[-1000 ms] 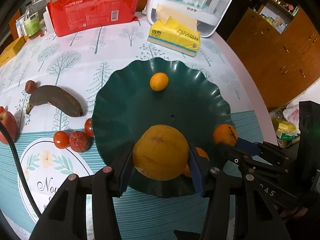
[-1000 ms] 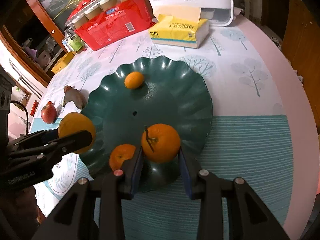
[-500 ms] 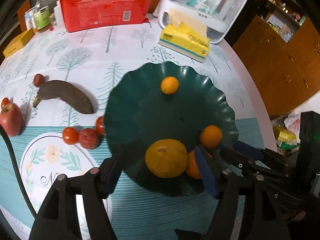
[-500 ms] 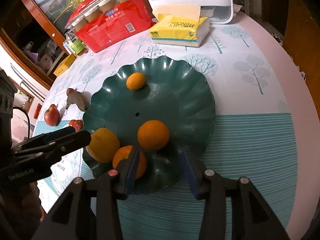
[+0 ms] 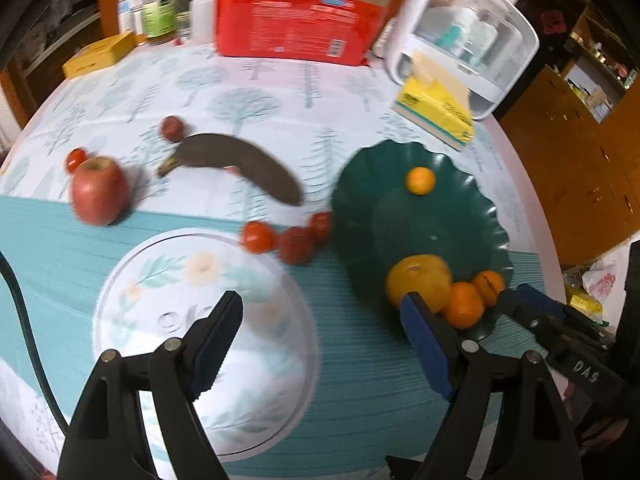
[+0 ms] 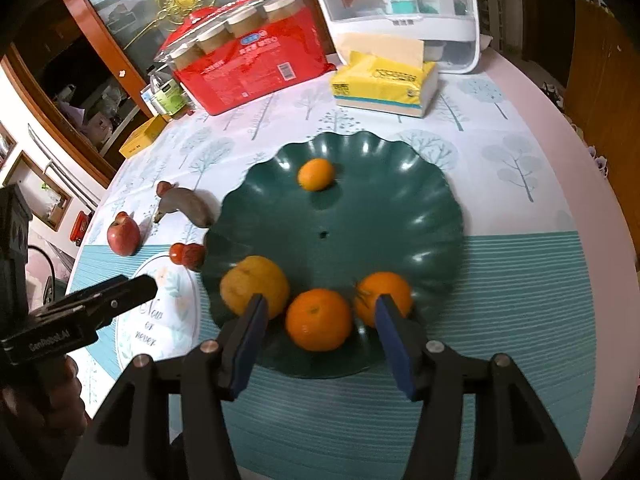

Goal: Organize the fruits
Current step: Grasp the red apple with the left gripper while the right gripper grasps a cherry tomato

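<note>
My left gripper (image 5: 320,336) and right gripper (image 6: 318,334) have just been opening; their fingers now stand apart, gripping nothing. Four citrus fruits sit released in the green plate (image 6: 432,216). The apple (image 5: 100,190), banana (image 5: 244,164) and tomatoes (image 5: 256,237) remain on the table (image 5: 360,380), presumably next.

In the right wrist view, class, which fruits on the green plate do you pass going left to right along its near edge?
Yellow fruit → middle orange → orange with the stem. All three sit on the plate; the small orange lies farther back, so it is left out.
</note>
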Tool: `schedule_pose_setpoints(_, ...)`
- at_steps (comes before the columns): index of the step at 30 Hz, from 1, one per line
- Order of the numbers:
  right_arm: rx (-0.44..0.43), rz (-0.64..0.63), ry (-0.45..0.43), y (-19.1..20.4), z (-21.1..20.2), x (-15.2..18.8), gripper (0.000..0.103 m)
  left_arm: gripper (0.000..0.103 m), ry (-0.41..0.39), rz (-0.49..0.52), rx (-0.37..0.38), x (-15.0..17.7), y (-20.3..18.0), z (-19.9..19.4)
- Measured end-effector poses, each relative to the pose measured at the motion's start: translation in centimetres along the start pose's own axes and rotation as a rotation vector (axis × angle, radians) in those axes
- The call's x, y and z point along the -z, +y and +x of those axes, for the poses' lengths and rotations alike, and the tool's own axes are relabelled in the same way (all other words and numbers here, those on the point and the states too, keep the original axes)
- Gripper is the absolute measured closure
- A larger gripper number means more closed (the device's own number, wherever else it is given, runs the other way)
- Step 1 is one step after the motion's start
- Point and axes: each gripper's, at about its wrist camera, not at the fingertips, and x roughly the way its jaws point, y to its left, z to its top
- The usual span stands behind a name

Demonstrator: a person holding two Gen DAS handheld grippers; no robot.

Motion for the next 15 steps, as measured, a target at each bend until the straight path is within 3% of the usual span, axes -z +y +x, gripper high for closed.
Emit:
schedule_pose_setpoints(8, 0.008, -0.01, -0.024, 4.4, -0.1, 0.2, 0.046, 0.023, 0.0, -0.045, -0.04, 0.9, 6.5, -2.2)
schedule_pose_setpoints(15, 0.01, -0.006, -0.041, 9.1, 0.6, 0.5, 0.046, 0.023, 0.0, -0.035, -0.061, -0.5, 11.9, -3.9)
